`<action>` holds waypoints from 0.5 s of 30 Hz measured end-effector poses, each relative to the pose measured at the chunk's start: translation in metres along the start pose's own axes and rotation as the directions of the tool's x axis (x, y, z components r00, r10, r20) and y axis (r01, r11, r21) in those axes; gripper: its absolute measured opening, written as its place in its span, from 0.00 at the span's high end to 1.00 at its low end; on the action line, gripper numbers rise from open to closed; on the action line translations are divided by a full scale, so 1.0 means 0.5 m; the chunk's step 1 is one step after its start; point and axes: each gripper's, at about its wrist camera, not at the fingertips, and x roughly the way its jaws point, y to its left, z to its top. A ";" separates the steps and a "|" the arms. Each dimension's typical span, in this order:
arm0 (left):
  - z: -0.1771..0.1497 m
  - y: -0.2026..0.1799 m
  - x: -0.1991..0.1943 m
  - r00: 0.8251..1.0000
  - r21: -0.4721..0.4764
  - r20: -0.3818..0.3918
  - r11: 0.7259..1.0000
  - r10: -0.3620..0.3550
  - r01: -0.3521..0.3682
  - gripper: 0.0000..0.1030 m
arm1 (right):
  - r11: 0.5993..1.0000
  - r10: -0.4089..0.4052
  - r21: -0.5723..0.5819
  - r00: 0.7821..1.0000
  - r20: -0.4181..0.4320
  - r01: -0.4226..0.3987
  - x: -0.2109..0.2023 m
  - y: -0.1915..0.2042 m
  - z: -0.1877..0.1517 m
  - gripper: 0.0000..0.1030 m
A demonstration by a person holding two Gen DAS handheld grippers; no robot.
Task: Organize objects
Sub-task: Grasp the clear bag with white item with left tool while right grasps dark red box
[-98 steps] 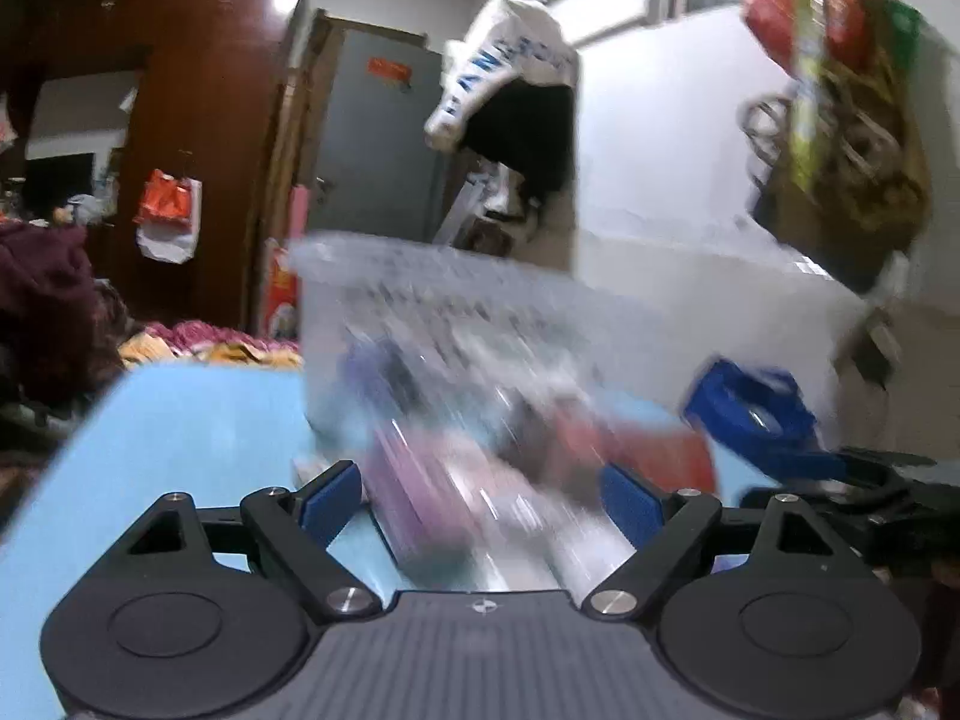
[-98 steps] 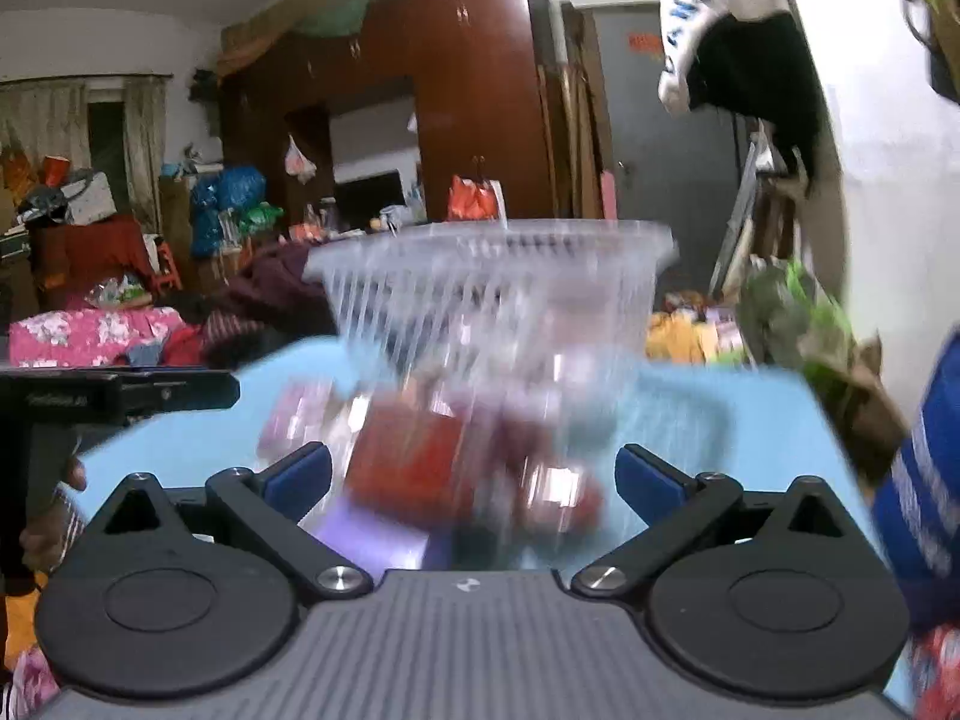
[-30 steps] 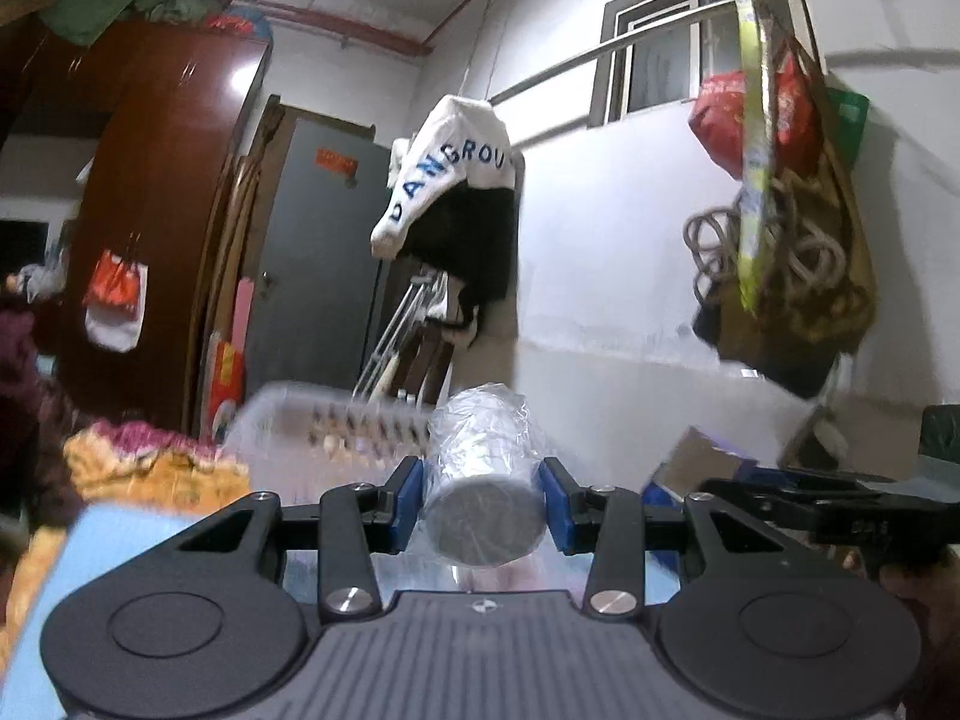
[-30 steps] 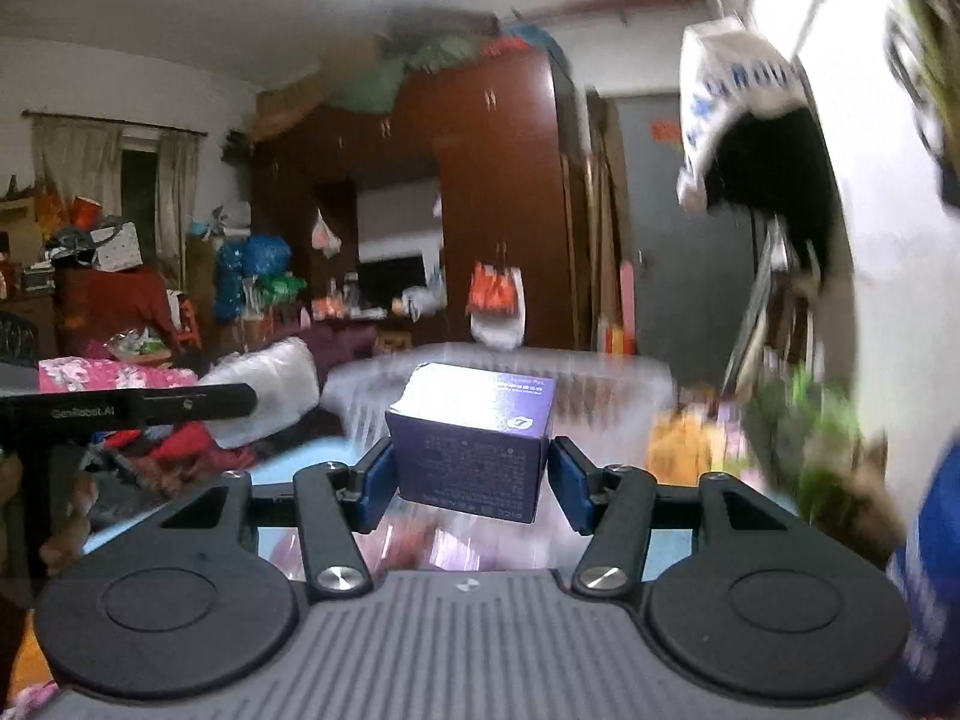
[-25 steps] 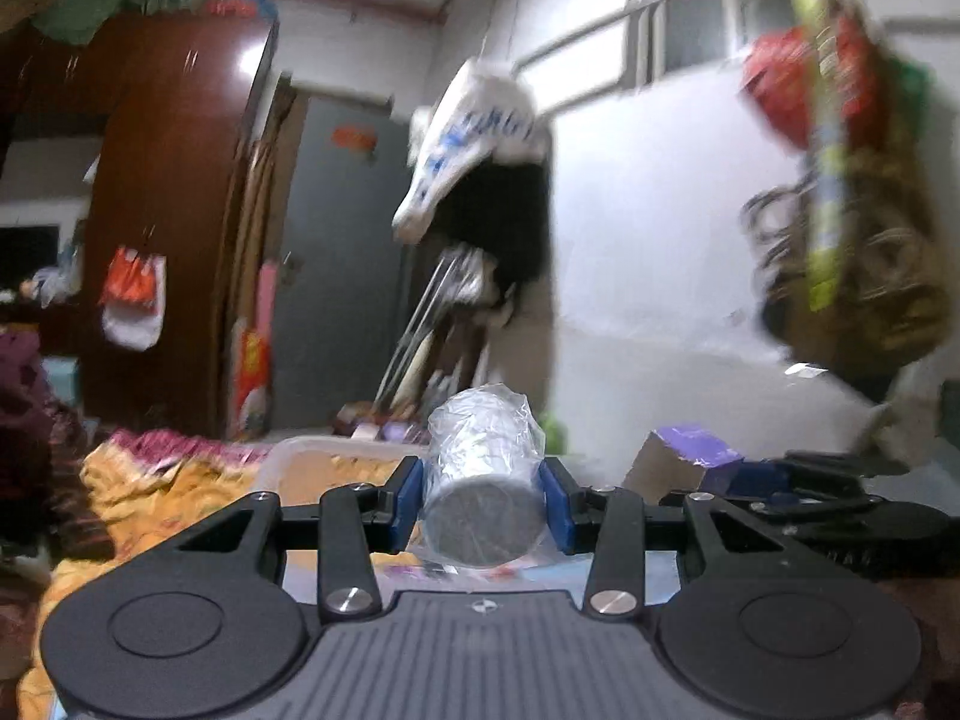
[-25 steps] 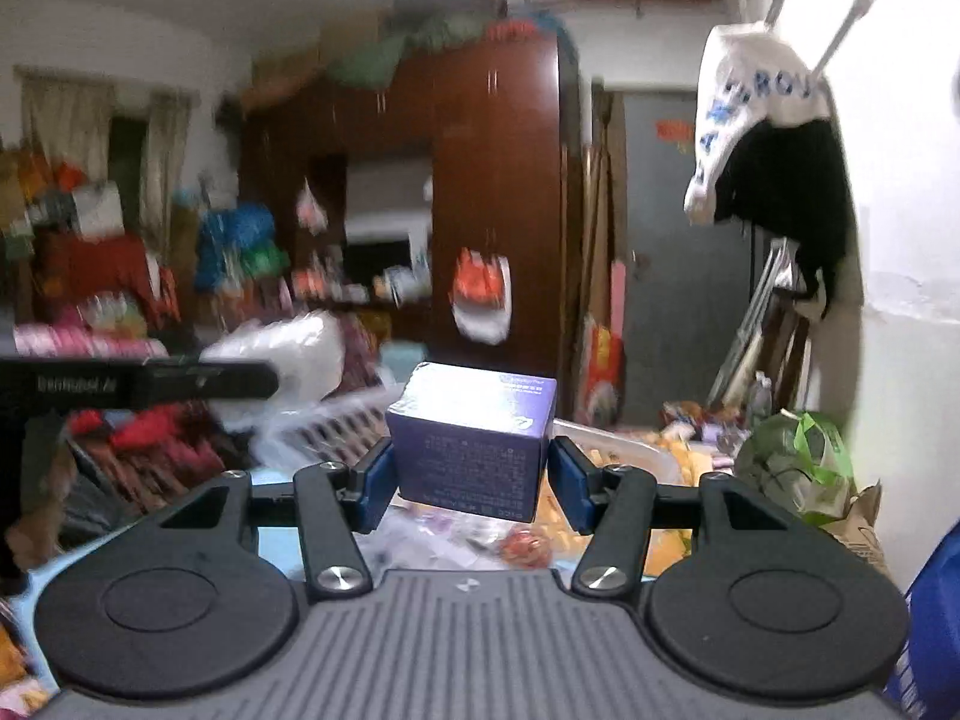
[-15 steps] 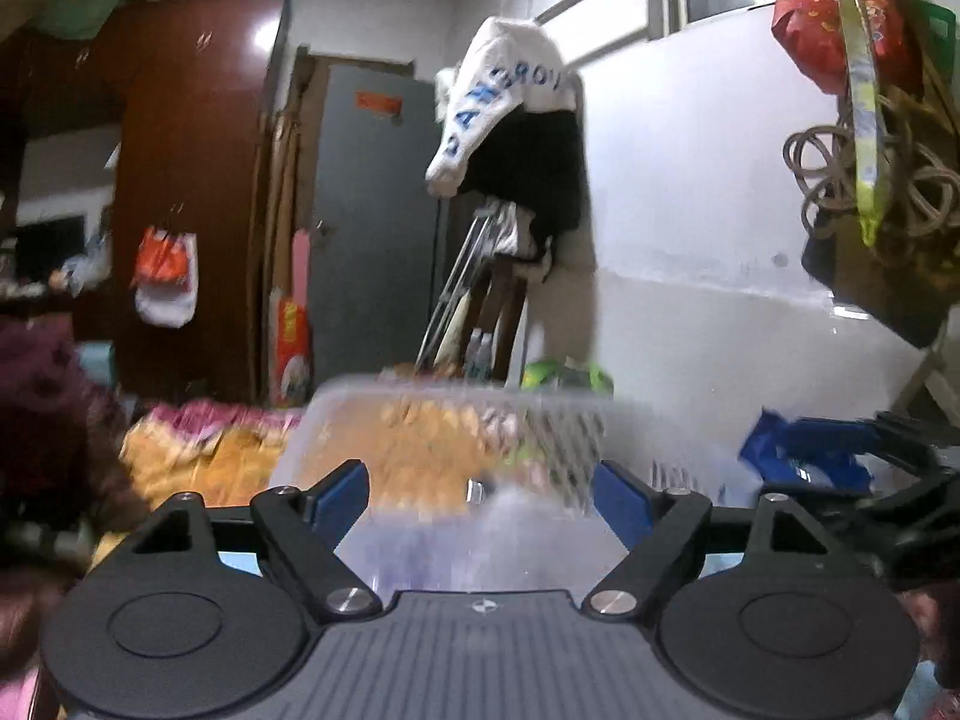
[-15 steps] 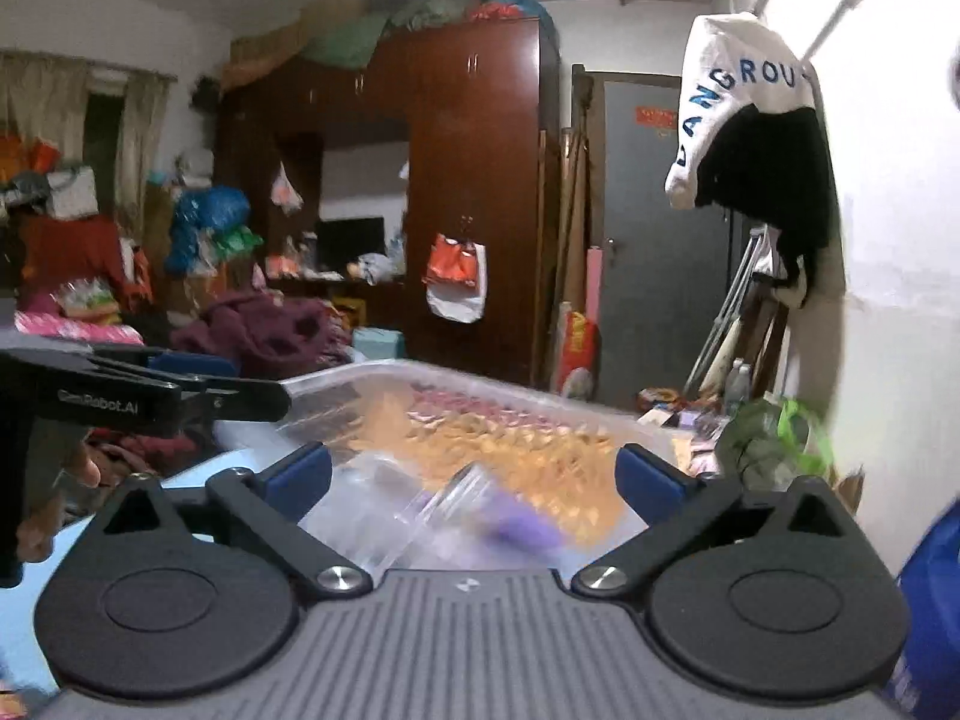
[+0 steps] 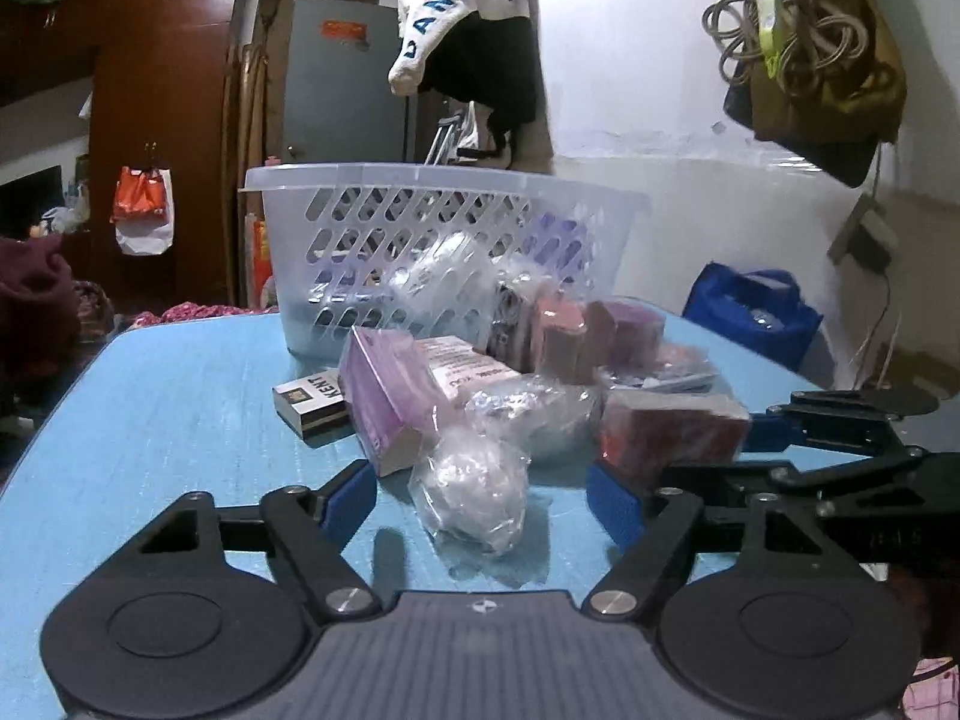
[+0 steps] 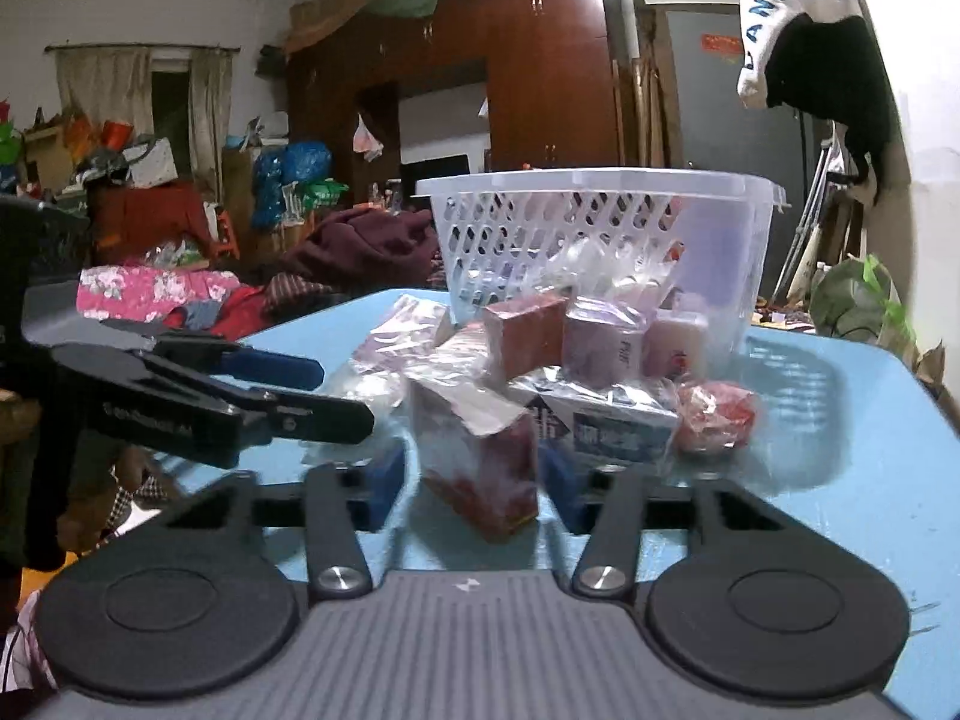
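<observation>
A clear slotted basket (image 9: pixel 444 222) (image 10: pixel 600 228) stands at the far end of the blue table (image 9: pixel 180 420), with wrapped items inside it. In front of it lies a pile of wrapped boxes. My left gripper (image 9: pixel 483 498) is low over the table, jaws closing around a white lump in clear plastic (image 9: pixel 474 492); the pads stand off it on both sides. My right gripper (image 10: pixel 471 492) is closing around a wrapped red box (image 10: pixel 480 456) (image 9: pixel 672 432). Its pads are blurred and close to the box's sides, with a thin gap on the left.
A purple box (image 9: pixel 384 396) and a KENT cigarette pack (image 9: pixel 312 405) lie left of the white lump. A red wrapped ball (image 10: pixel 714 414) sits at the pile's right. A blue bag (image 9: pixel 750 312) stands beyond the table, by the white wall. Clutter fills the room behind.
A second ago the left gripper held a wrapped cylinder and the right a purple box, above the basket. Both let go, sank to the table pile, and now close around new items.
</observation>
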 end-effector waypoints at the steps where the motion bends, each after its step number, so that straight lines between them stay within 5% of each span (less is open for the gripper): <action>1: -0.006 -0.001 -0.001 1.000 -0.003 -0.007 1.000 -0.003 0.003 0.40 | 1.000 0.005 0.012 1.000 -0.003 -0.005 -0.001 -0.007 0.000 0.64; 4: -0.017 -0.005 0.006 1.000 0.000 -0.014 1.000 0.005 -0.005 0.54 | 0.999 0.020 0.031 1.000 0.005 -0.020 -0.016 -0.019 -0.002 0.66; 15: -0.020 0.006 -0.041 0.997 -0.042 0.080 0.999 0.004 -0.001 0.54 | 0.996 -0.034 0.082 0.995 0.095 0.027 -0.086 -0.039 -0.003 0.70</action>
